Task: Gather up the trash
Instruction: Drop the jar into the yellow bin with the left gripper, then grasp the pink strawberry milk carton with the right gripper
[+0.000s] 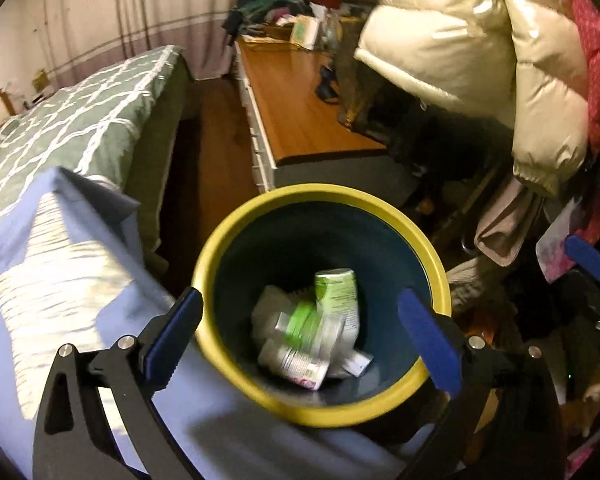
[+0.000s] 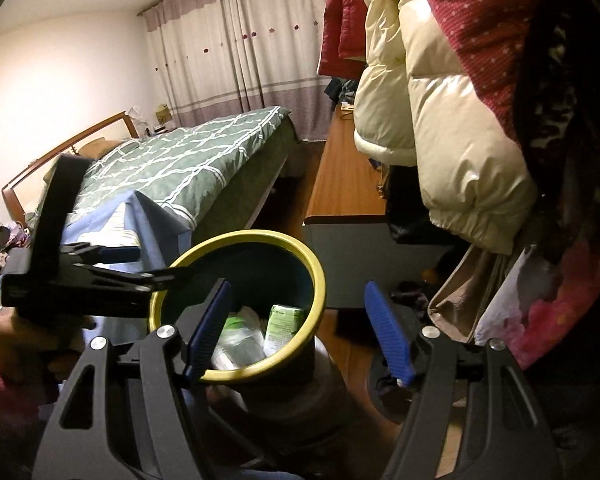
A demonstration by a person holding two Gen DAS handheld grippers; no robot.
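Observation:
A round bin with a yellow rim (image 1: 320, 194) and a dark blue inside stands on the floor beside the bed. In it lie green-and-white cartons (image 1: 338, 292) and crumpled white paper (image 1: 266, 312). My left gripper (image 1: 302, 336) hangs over the bin's mouth, open wide, with nothing between its blue pads. In the right wrist view the same bin's rim (image 2: 318, 280) and a green carton (image 2: 284, 320) show. My right gripper (image 2: 300, 332) is open and empty just above the bin's near side. The left gripper (image 2: 148, 264) reaches over the rim from the left.
A bed with a green patterned quilt (image 2: 188, 168) and a blue sheet (image 1: 80, 280) lies left of the bin. A low wooden cabinet (image 1: 300, 108) runs behind it. Padded jackets (image 1: 460, 60) and bags hang close on the right, over clutter on the floor.

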